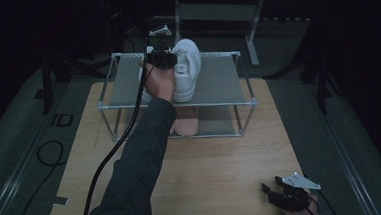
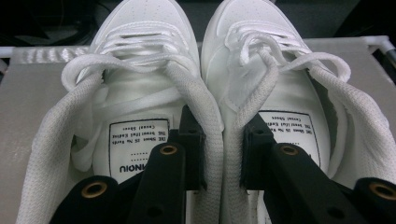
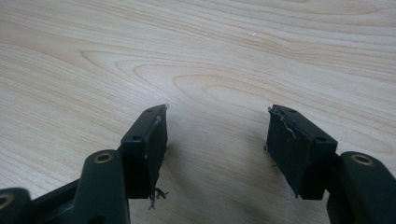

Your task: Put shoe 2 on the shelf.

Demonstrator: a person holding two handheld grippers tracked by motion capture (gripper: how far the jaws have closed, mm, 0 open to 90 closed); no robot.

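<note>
Right now a pair of white lace-up sneakers [image 2: 205, 93] is sitting side by side on the top tier of a grey metal-framed shoe rack [image 1: 222, 78], toes pointing away from the person. In the left gripper view the black jaws of the left hand-held gripper [image 2: 218, 154] are reaching down into the two shoes, one jaw inside each, and the adjoining inner collars [image 2: 219, 130] of the pair are sitting pinched between the pads, so the jaws are standing narrow and gripping both shoes together. White printed insole labels [image 2: 137, 144] are showing inside each shoe beside the jaws. From the high view, the person's dark-sleeved left arm [image 1: 136, 161] is stretching forward across the light wooden bench [image 1: 222, 170] to the rack, with a black cable [image 1: 116, 147] trailing back from the gripper. On the rack's lower tier, a pale pink item [image 1: 185, 124] is lying under the sneakers; what it is I cannot tell. Well apart, at the near right corner of the bench, the right hand-held gripper [image 3: 217, 140] is resting low over bare wood, its jaws standing wide with nothing between them.
</note>
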